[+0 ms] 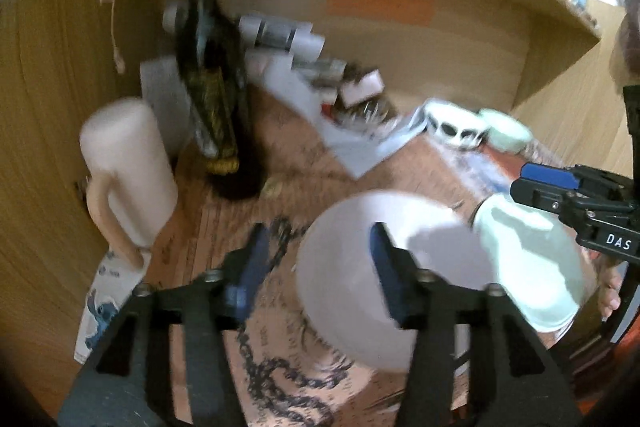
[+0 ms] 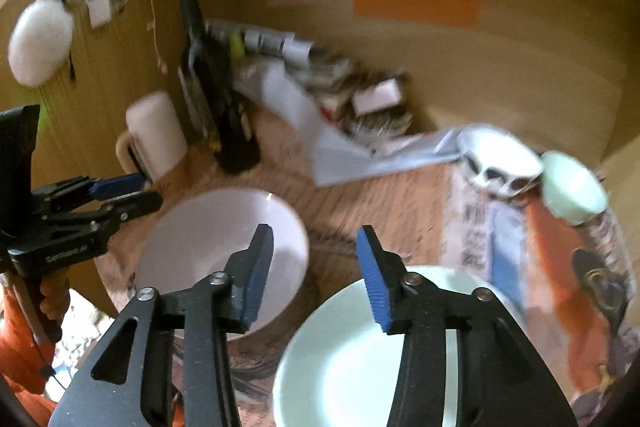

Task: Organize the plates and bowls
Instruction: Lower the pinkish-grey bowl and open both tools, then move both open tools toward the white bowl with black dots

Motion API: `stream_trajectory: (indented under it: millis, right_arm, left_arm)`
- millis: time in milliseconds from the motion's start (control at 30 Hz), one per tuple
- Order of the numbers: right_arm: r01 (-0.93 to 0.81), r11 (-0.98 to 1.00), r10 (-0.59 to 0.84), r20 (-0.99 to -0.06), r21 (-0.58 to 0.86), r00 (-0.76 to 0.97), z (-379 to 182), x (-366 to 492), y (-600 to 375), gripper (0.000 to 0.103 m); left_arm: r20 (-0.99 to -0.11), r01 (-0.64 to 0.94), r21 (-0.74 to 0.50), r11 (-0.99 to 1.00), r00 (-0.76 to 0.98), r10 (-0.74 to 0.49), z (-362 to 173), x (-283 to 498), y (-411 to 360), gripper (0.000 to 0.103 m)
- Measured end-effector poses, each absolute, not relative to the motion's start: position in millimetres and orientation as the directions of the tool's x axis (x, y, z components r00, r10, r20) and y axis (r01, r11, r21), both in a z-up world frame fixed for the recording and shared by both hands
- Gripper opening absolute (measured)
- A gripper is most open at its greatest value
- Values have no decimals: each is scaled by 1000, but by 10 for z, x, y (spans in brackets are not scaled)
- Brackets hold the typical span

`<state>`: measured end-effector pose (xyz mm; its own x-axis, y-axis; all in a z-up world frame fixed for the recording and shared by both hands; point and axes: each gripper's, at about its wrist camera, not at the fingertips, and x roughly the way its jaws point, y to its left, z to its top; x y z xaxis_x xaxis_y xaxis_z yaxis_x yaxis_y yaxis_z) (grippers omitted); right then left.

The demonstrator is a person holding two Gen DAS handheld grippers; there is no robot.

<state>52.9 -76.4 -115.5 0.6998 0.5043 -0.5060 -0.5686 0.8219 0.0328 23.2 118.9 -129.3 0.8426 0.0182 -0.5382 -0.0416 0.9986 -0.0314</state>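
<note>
A white bowl (image 1: 352, 279) (image 2: 208, 239) sits on the patterned tablecloth, with a pale green plate (image 1: 528, 259) (image 2: 348, 359) close beside it on the right. My left gripper (image 1: 320, 255) (image 2: 146, 193) is open; the bowl's left rim lies between its fingers, and the pads do not press on it. My right gripper (image 2: 316, 263) (image 1: 536, 187) is open above the plate's far edge, holding nothing. At the back right stand a white bowl with dark markings (image 2: 500, 163) (image 1: 456, 127) and a small pale green bowl (image 2: 572, 187) (image 1: 504, 129).
A dark bottle (image 1: 212, 79) (image 2: 212, 87) and a white mug (image 1: 128, 171) (image 2: 154, 135) stand at the back left. Loose papers and clutter (image 1: 328, 103) (image 2: 340, 107) fill the back. Wooden walls (image 1: 48, 107) close in the left and rear.
</note>
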Motion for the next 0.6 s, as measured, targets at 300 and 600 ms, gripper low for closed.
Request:
stream_trajectory:
  millis: [300,600]
  right_arm:
    - [-489,872,463,-382,32,800,-824,532,-1290,46]
    - [-427,902,424,-300,56,855,-619,706,-1717,56]
  left_arm:
    - [-443,42,12,999,896,-32,-851,296,657,73]
    - [-418,88,22,996,906,-71,-614,695,150,92]
